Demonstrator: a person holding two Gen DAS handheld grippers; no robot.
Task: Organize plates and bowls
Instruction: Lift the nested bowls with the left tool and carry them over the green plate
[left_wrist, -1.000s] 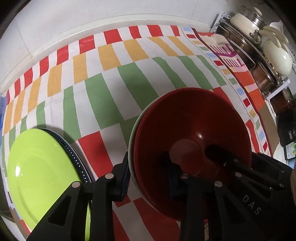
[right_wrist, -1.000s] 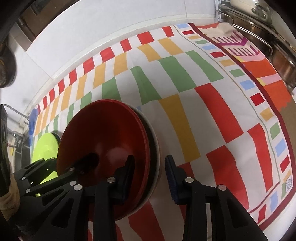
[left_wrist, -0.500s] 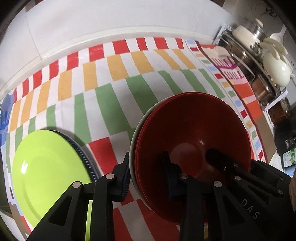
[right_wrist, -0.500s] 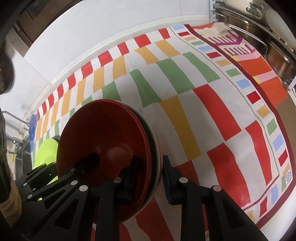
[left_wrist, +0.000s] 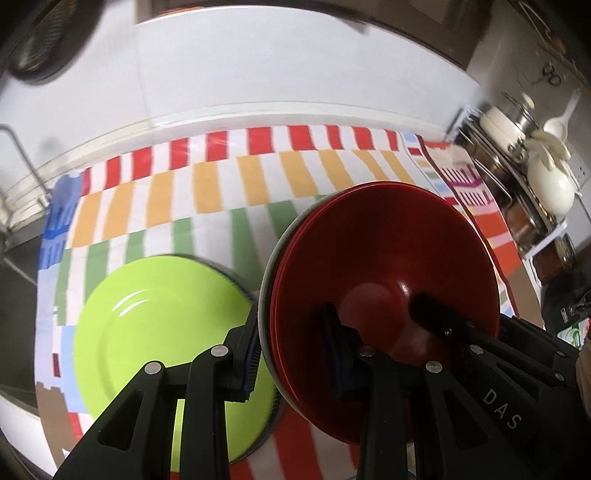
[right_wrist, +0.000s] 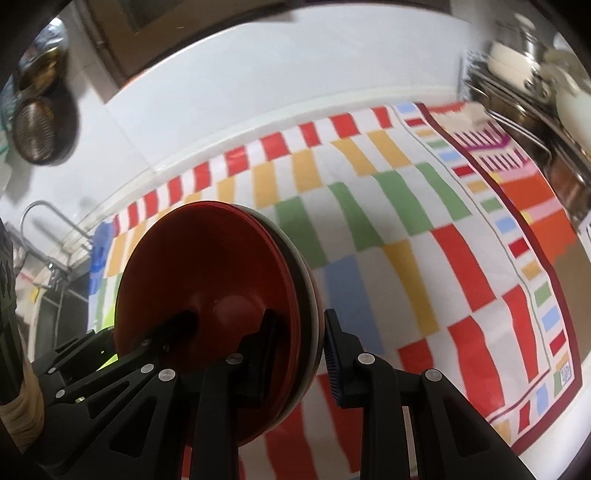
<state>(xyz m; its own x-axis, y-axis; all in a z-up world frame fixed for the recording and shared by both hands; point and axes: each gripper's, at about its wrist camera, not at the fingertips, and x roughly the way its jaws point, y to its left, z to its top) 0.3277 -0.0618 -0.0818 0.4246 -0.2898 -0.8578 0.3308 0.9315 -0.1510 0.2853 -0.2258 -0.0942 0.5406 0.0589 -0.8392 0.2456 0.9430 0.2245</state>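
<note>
A stack of nested bowls, red ones (left_wrist: 384, 258) inside a white outer bowl (left_wrist: 266, 295), is held up off the cloth. My left gripper (left_wrist: 291, 354) is shut on its left rim. My right gripper (right_wrist: 295, 347) is shut on its right rim; the stack shows in the right wrist view (right_wrist: 207, 277). The right gripper's finger also shows inside the bowl in the left wrist view (left_wrist: 436, 314). A lime green plate (left_wrist: 159, 325) lies on a dark-rimmed plate, on the striped cloth (left_wrist: 229, 184), left of and below the stack.
A rack with cream pots and pans (left_wrist: 535, 177) stands at the right end of the counter. A sink and tap (right_wrist: 48, 229) are at the left. A white tiled wall (left_wrist: 258, 74) runs along the back. Pans (right_wrist: 40, 122) hang at upper left.
Both grippers have lifted the bowl stack up from the cloth and drawn back; more wall and counter show. The right gripper has closed onto the rim. The green plate has stayed put.
</note>
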